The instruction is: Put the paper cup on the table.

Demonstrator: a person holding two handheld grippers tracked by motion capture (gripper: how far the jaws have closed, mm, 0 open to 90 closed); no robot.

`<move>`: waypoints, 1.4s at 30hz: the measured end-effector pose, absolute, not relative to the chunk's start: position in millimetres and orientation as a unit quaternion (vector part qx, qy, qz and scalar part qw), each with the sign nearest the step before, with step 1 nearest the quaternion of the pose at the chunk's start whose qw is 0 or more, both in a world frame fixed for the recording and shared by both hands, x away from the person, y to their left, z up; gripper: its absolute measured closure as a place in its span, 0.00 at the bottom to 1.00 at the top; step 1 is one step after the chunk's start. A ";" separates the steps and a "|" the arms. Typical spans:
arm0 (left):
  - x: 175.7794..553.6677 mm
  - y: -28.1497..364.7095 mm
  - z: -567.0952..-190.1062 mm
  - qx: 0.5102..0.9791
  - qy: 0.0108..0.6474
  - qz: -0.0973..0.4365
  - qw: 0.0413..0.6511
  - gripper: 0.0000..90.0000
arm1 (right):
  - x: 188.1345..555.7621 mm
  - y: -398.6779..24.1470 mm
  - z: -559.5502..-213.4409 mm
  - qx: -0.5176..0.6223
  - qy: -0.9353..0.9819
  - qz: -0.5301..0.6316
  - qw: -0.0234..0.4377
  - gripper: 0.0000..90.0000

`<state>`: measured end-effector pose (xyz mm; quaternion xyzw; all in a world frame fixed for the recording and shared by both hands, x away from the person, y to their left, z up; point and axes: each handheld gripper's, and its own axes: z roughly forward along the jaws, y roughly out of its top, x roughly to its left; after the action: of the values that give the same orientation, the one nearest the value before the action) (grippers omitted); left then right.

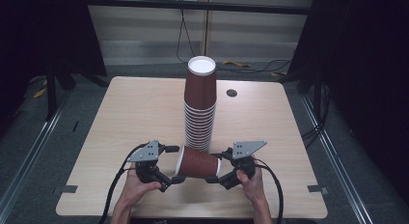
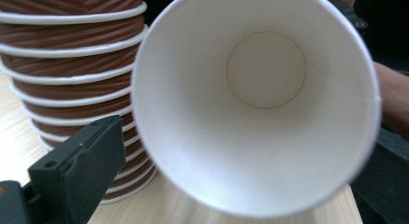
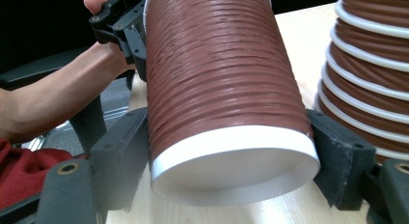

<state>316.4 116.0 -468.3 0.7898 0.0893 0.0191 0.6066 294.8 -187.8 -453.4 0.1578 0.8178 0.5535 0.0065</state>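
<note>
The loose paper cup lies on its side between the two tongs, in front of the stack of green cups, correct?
Not quite: the stack of cups is brown with white rims, not green, as the high view shows. The loose paper cup does lie on its side between the left tongs and right tongs, before it.

A brown cup (image 1: 197, 162) lies sideways between the left claw (image 1: 174, 163) and right claw (image 1: 215, 167), before the cup stack (image 1: 200, 105) on the bench (image 1: 140, 108).

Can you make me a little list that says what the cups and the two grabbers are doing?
held cup: brown paper cup, lying sideways between both grippers
right gripper: jaws clamped on the cup's base end
left gripper: open around the cup's mouth, not pressing
stack of cups: upside down, standing behind the held cup
surface: wooden table
</note>
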 end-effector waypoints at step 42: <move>316.2 109.7 -461.7 0.780 0.077 0.004 0.622 0.06 | 294.8 -183.0 -461.0 0.150 0.820 0.553 0.004 0.24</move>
<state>316.2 109.7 -461.7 0.7796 0.0767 0.0043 0.6216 294.8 -183.0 -461.0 0.1498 0.8199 0.5525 0.0037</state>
